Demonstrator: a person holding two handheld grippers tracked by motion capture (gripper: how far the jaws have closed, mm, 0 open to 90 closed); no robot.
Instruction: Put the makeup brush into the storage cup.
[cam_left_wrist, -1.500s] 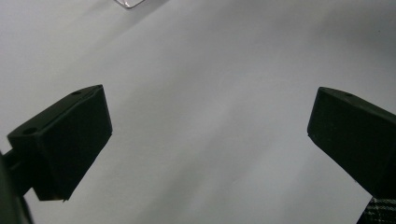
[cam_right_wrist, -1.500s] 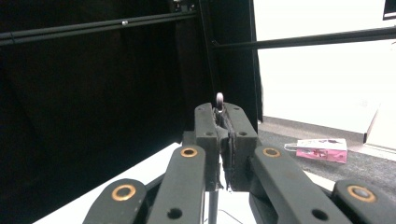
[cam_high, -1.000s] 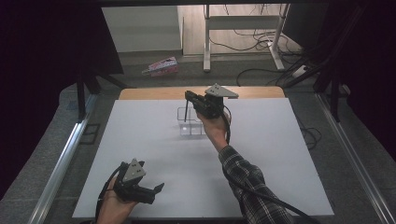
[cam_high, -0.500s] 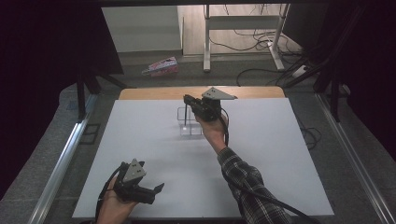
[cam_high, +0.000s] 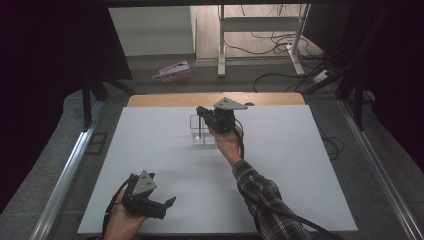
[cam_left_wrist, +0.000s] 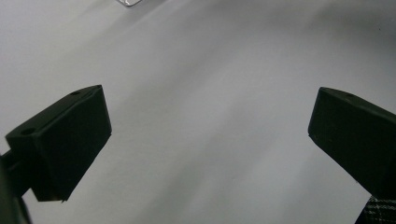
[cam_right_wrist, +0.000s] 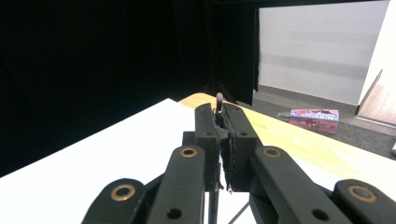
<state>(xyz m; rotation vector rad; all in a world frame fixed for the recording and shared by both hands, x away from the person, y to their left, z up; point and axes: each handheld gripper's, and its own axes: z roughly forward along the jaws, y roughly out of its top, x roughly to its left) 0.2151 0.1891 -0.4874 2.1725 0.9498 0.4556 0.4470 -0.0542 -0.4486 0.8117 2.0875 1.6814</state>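
My right gripper hovers over the far middle of the white table, shut on a thin dark rod. The rod hangs straight down from the jaws into a small clear holder standing on the table. In the right gripper view the jaws are pressed together, with the rod's rounded top poking out above them. My left gripper rests low near the table's front left. Its jaws stand wide apart with bare white table between them.
A wooden strip runs along the table's far edge. A pink box lies on the floor beyond it, also in the right gripper view. Cables and a desk frame stand farther back. Metal rails flank the table.
My right gripper with the rod has shifted slightly nearer and lower over the clear holder. The left gripper has kept still.
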